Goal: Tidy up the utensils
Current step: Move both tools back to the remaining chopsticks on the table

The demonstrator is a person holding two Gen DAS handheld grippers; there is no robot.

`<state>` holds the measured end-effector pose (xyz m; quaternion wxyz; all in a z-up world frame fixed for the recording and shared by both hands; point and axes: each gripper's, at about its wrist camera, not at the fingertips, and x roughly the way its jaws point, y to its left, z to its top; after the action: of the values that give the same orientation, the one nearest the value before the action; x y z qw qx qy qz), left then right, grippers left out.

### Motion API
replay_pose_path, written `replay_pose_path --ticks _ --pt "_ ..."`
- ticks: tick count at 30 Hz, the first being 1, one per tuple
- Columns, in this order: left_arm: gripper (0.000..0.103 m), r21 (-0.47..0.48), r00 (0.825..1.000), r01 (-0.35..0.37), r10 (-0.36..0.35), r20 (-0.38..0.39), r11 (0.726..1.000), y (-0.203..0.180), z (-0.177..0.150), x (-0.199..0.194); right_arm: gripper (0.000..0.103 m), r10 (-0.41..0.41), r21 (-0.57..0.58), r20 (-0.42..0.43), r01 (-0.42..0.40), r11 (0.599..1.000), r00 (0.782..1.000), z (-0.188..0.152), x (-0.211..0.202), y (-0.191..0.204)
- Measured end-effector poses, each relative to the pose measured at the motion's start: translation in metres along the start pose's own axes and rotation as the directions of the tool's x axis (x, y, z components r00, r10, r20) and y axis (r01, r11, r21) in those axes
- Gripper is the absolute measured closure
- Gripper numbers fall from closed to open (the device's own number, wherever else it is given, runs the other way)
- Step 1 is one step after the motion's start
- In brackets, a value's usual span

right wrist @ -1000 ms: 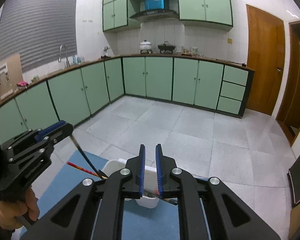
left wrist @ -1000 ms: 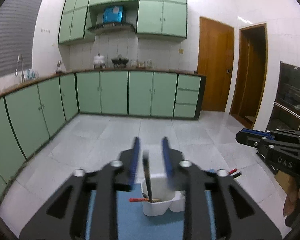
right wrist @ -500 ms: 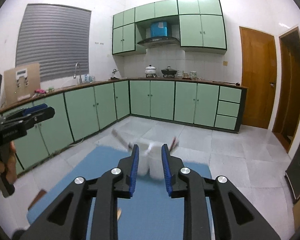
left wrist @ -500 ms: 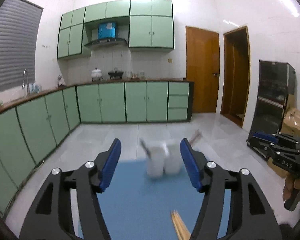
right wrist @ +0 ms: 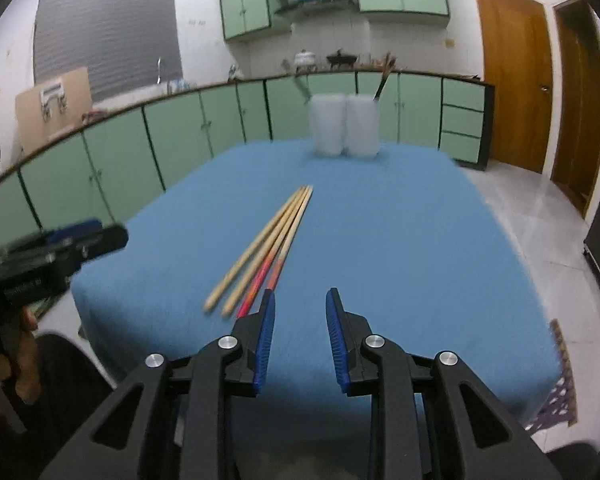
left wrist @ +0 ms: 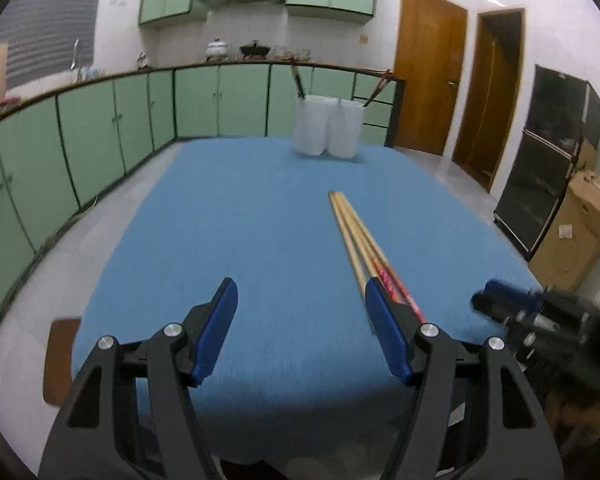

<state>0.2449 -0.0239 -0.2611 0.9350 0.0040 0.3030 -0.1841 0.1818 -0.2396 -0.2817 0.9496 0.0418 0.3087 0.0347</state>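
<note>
Change since a second ago: both grippers were over the white holder, the left one with a dark utensil between its jaws; now both hang low over the near end of the table, the holder far off at 12 o'clock, and both sets of jaws stand wider.
Holder: white two-cup holder (left wrist: 326,127) stands upright at the far edge of the blue table (left wrist: 240,216); a dark utensil leans out of the left cup and a reddish one out of the right. It reads as the sorting target, one kind per cup.
Chopsticks: the loose chopsticks (right wrist: 266,246) lie flat, side by side and touching, tips toward the holder, handle ends toward the person; some are plain wood, others have red-orange ends. Lying near the front edge, they are likely the next things to sort.
Left gripper: left gripper (left wrist: 300,330) has its fingers well apart and nothing between them; the chopsticks run at its 1 o'clock, passing behind the right finger.
Right gripper: right gripper (right wrist: 300,318) is parted only a little, empty; the chopstick ends sit at its 11 o'clock, just beside the left finger. Whether they touch I cannot tell.
Judgement: a narrow gap suits pinching a thin stick, so the right gripper looks the likelier one to pick.
</note>
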Motion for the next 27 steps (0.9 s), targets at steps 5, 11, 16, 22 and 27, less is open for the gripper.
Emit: replay_pose_path --ticks 5,11,16,22,27 --pt "0.038 -0.034 1.0 -0.025 0.025 0.019 0.999 0.012 0.0 0.002 0.077 0.007 -0.008 -0.025 -0.007 1.0 1.0 -0.008 0.02 0.014" --pt "0.038 -0.065 0.999 -0.038 0.038 -0.001 0.997 0.02 -0.004 0.01 0.078 -0.013 -0.007 -0.038 0.013 1.0 0.999 -0.007 0.036 0.016" --pt "0.038 -0.05 0.999 -0.025 0.024 -0.026 0.998 0.015 -0.008 0.017 0.079 -0.023 -0.005 -0.03 0.023 1.0 0.999 -0.006 0.043 0.014" --pt "0.038 -0.004 0.998 0.002 -0.002 -0.058 1.0 0.001 -0.015 0.029 0.093 -0.046 0.002 -0.03 0.046 0.999 0.999 -0.002 0.049 0.006" --pt "0.038 0.003 0.997 0.007 -0.006 -0.073 1.0 -0.004 -0.018 0.034 0.092 -0.003 -0.003 -0.038 0.003 1.0 0.999 0.0 0.051 0.008"
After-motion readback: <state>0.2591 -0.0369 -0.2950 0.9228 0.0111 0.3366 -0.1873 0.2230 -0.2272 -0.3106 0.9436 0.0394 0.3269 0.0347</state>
